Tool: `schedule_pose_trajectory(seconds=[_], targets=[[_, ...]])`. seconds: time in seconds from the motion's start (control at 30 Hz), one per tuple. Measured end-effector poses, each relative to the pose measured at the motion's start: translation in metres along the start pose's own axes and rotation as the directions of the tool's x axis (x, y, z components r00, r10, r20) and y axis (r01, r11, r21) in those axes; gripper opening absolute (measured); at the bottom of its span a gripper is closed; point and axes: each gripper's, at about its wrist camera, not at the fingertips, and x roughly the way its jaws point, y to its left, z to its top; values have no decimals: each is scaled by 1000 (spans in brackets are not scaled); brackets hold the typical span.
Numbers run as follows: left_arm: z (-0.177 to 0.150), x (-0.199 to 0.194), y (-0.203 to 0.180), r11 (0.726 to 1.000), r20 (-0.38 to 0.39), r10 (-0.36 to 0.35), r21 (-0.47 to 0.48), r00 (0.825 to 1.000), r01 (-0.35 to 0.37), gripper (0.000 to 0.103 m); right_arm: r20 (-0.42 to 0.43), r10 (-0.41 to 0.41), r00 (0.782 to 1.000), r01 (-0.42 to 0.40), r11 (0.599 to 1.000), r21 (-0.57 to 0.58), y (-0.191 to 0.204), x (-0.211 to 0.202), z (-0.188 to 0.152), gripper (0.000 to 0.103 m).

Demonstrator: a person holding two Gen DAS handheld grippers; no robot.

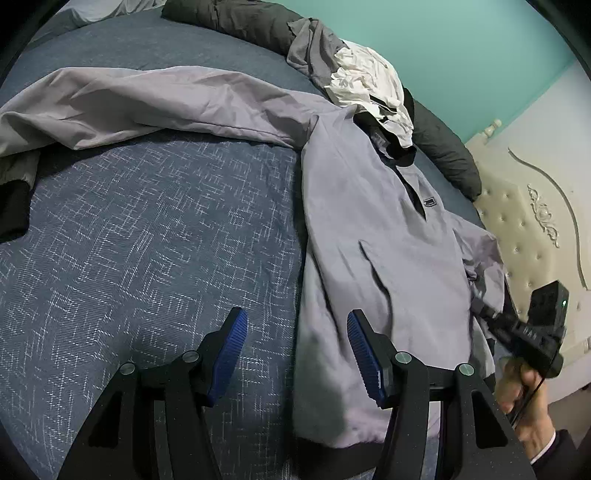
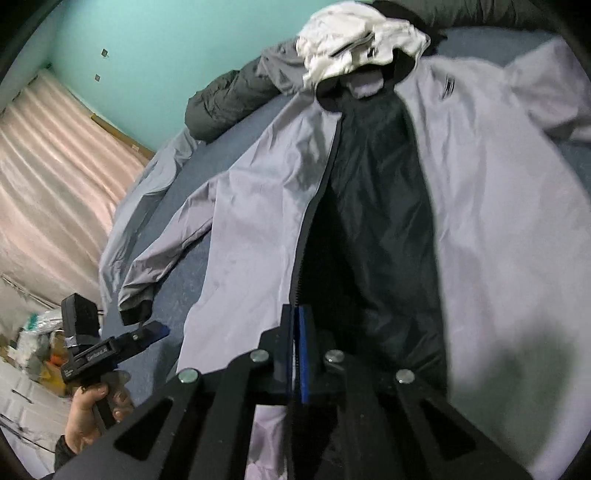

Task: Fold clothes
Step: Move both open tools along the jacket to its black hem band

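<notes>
A light grey jacket (image 1: 369,229) lies unzipped on the blue patterned bed cover (image 1: 147,240), one sleeve stretched out to the left. In the right wrist view its black lining (image 2: 376,206) shows between the two front panels (image 2: 498,221). My right gripper (image 2: 297,314) is shut on the zipper edge of the left panel near the hem; it also shows at the jacket's far side (image 1: 480,308). My left gripper (image 1: 295,314) is open over the jacket's near edge with nothing between its blue pads; in the right wrist view the left gripper (image 2: 155,330) is held in a hand.
A crumpled white garment (image 1: 373,85) and a dark grey one (image 1: 314,44) lie at the jacket's collar. A dark quilt (image 1: 251,22) runs along the teal wall. A cream tufted headboard (image 1: 535,206) stands on the right. Pink curtains (image 2: 55,177) and clutter (image 2: 37,343) sit beyond the bed.
</notes>
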Motion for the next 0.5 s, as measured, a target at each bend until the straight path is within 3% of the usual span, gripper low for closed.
schedule_pose_trajectory(seconds=[0.27, 0.37, 0.5], targets=[[-5, 8, -12, 999, -36, -44, 19, 998, 45, 61, 60, -157, 986, 158, 987, -5, -19, -18, 31, 2], [-8, 12, -20, 997, -53, -61, 46, 997, 64, 61, -3, -202, 979, 202, 979, -16, -28, -3, 29, 2], [-13, 19, -31, 994, -82, -69, 78, 994, 75, 60, -44, -175, 984, 175, 984, 15, -38, 7, 19, 5]])
